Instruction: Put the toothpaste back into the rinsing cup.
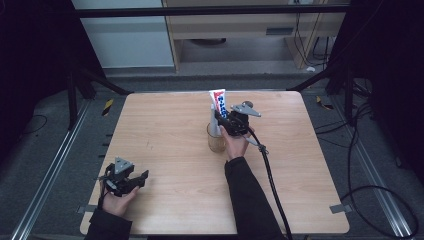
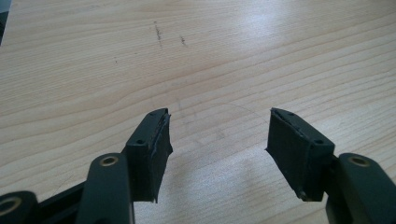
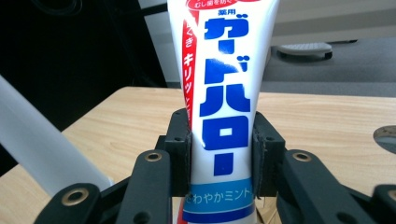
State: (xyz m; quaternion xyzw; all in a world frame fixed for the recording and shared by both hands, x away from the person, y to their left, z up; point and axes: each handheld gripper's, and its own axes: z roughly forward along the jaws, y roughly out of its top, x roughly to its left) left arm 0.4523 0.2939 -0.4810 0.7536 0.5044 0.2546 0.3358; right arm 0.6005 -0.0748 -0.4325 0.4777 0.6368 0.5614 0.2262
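Note:
A white toothpaste tube [image 1: 218, 101] with blue and red lettering stands upright, its lower end inside a clear cup [image 1: 216, 141] near the middle of the table. My right gripper [image 1: 223, 120] is shut on the tube just above the cup's rim. In the right gripper view both pads [image 3: 181, 154] press the sides of the tube [image 3: 224, 93]. A white stick-like item [image 3: 37, 149] leans in the cup beside it. My left gripper [image 1: 141, 177] rests low at the table's front left, jaws apart with bare wood between them [image 2: 217, 135].
The wooden table [image 1: 165, 130] has faint pen marks [image 2: 159, 32] ahead of the left gripper. The right gripper's cable [image 1: 270, 175] trails back over the table's front edge. Dark frame bars and floor cables surround the table.

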